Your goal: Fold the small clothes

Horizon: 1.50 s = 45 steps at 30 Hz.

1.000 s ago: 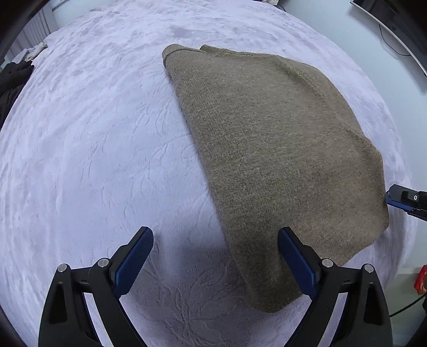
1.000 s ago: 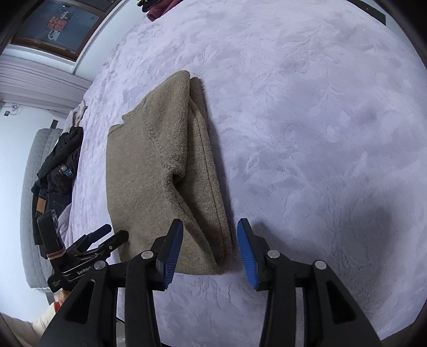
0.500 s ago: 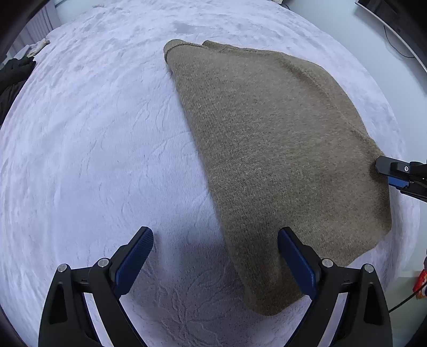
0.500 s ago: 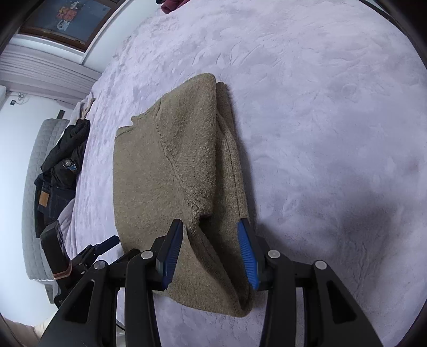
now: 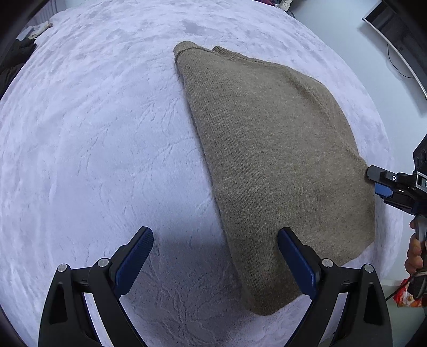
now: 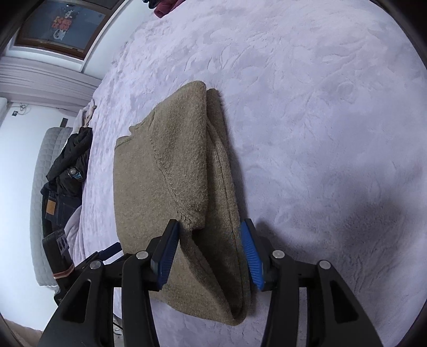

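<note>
An olive-brown knitted sweater [image 5: 269,149] lies folded lengthwise on the pale lilac bedspread [image 5: 93,138]. My left gripper [image 5: 216,256] is open, low over the sweater's near left edge, its right finger [image 5: 296,261] over the fabric. My right gripper [image 6: 210,248] is open and straddles the sweater's [image 6: 170,170] near hem, with the folded layers between its fingers. The right gripper also shows at the right edge of the left wrist view [image 5: 387,184], against the sweater's side. The left gripper shows at the lower left of the right wrist view [image 6: 106,253].
Dark clothes [image 6: 66,170] are piled at the bed's far left by a grey quilted headboard [image 6: 40,186]. More clothes [image 6: 162,5] lie at the far end. A framed picture [image 6: 58,24] hangs on the wall. A screen [image 5: 395,26] stands beside the bed.
My right gripper has moved forward onto the sweater's hem, so the fabric now sits between its fingers. The left gripper has barely shifted.
</note>
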Tool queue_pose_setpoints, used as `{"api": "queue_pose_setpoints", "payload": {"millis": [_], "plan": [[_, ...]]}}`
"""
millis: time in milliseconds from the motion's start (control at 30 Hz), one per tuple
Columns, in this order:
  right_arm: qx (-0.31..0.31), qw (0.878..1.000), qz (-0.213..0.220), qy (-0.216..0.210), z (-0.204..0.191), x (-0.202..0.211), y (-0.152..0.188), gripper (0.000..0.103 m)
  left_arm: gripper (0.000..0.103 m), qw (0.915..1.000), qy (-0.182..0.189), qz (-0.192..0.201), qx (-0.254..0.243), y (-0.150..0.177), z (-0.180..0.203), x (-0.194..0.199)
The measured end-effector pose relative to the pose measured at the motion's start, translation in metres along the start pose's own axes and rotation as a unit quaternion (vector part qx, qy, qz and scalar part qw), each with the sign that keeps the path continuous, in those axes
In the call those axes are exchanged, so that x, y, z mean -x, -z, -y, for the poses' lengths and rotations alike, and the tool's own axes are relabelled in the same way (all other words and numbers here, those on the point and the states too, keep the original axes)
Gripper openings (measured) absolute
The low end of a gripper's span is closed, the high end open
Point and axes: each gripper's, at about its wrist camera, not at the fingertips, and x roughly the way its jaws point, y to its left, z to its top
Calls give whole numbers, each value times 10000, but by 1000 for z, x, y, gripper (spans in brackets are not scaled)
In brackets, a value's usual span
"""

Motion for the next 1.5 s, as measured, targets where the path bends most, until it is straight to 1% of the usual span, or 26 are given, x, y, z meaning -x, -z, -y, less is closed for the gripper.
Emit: {"api": "queue_pose_setpoints", "payload": {"millis": [100, 167, 233, 300, 367, 400, 433, 467, 500, 600, 633, 667, 733, 767, 800, 900, 933, 967, 1033, 1133, 1200, 1267, 1333, 1433, 1500], "plan": [[-19, 9997, 108, -196, 1, 2, -10, 52, 95, 9999, 105, 52, 34, -8, -2, 4], [-48, 9996, 127, -246, 1, -1, -22, 52, 95, 9999, 107, 122, 22, -19, -3, 5], [-88, 9992, 154, -355, 1, -6, -39, 52, 95, 9997, 41, 224, 40, -30, -2, 4], [-171, 9987, 210, -423, 4, -16, -60, 52, 95, 9993, 61, 306, 187, -42, -6, 1], [-367, 9974, 149, -596, 9, -30, -77, 51, 95, 9989, -2, 378, 294, -48, -9, -3], [-511, 9957, 88, -762, 11, -39, -84, 47, 95, 9986, -52, 397, 333, -53, -9, -4], [-573, 9943, 40, -900, 11, -45, -89, 26, 95, 9985, -88, 415, 358, -55, -12, -5], [-526, 9945, -18, -909, 6, -50, -94, 22, 95, 9983, -112, 441, 371, -56, -14, -4], [-295, 9956, -31, -891, -5, -51, -97, 22, 95, 9981, -139, 464, 368, -56, -15, -5], [445, 9920, -37, -1181, -35, -47, -101, 21, 95, 9982, -191, 446, 350, -56, -15, -11], [633, 9913, -38, -1155, -41, -46, -101, 21, 95, 9982, -184, 432, 374, -56, -16, -13], [761, 9920, -48, -1007, -44, -47, -103, 21, 95, 9982, -170, 409, 407, -55, -18, -15], [686, 9957, -127, -608, -36, -56, -105, 22, 95, 9981, -131, 340, 490, -58, -18, -19], [518, 9974, -176, -461, -25, -60, -107, 22, 95, 9982, -123, 338, 488, -60, -16, -21], [242, 9986, -227, -416, -10, -64, -106, 22, 95, 9984, -119, 336, 441, -60, -14, -22], [-396, 9954, -176, -849, 18, -63, -101, 30, 95, 9986, -236, 360, 300, -60, -10, -24], [-477, 9948, -156, -886, 21, -61, -99, 32, 95, 9987, -245, 354, 284, -60, -10, -24], [-487, 9951, -137, -849, 21, -60, -99, 37, 95, 9987, -240, 343, 292, -61, -10, -25], [-389, 9972, -95, -630, 18, -52, -96, 48, 95, 9987, -219, 307, 336, -61, -11, -26], [-414, 9967, -90, -699, 18, -42, -93, 48, 96, 9987, -214, 288, 359, -62, -13, -26], [-514, 9957, -90, -771, 20, -36, -89, 50, 96, 9987, -235, 294, 348, -62, -11, -26], [-545, 9952, -125, -808, 22, -35, -84, 55, 96, 9987, -236, 286, 357, -62, -11, -27], [-563, 9947, -226, -834, 27, -33, -80, 56, 100, 9985, -280, 283, 379, -62, -11, -29], [-557, 9944, -326, -842, 31, -34, -74, 56, 101, 9984, -267, 272, 425, -62, -13, -31], [-456, 9949, -312, -849, 30, -34, -72, 58, 101, 9984, -276, 271, 418, -62, -12, -31]]}}
